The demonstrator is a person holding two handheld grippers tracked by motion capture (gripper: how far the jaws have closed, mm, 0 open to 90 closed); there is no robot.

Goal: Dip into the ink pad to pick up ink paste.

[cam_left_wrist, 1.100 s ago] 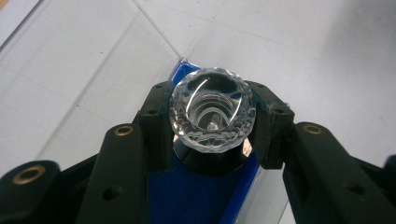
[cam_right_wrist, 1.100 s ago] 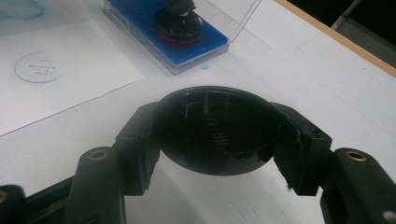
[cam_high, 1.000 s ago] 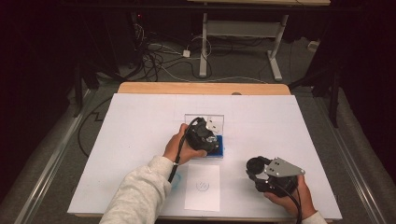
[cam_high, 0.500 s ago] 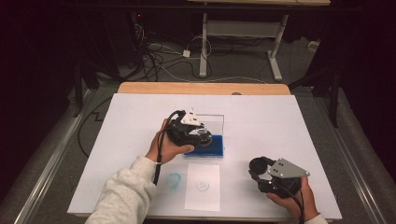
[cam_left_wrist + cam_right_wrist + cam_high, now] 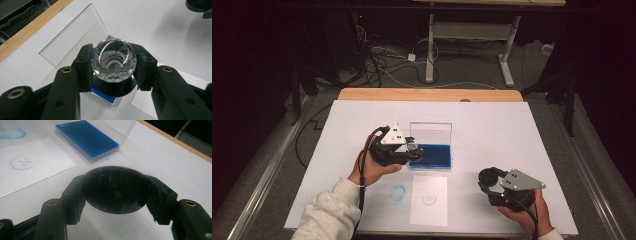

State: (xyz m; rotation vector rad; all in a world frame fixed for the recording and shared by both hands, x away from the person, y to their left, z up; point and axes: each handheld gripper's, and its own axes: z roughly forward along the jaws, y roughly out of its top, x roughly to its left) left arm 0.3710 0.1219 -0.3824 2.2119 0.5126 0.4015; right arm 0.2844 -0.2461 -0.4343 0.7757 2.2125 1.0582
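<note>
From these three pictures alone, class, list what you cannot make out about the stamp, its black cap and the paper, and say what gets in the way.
- Stamp underside: left gripper view, hidden by its own black base; any ink on it cannot be told.
- Black cap inside: right gripper view, too dark to read.
- Mark on the paper: high view, too small to read.
- Ink pad left end: high view, covered by the left gripper.

The blue ink pad [image 5: 432, 156] is taken as landmark. Behind it, passage is blocked by its upright clear lid [image 5: 430, 133]. Its left edge is occupied by the left gripper [image 5: 412, 151], with a faceted stamp [image 5: 113, 61] clamped in the jaws. Just in front of it, the surface [image 5: 492, 120] is covered by a paper sheet [image 5: 428, 200]. Bare surface is left to its right and beyond the lid.
</note>
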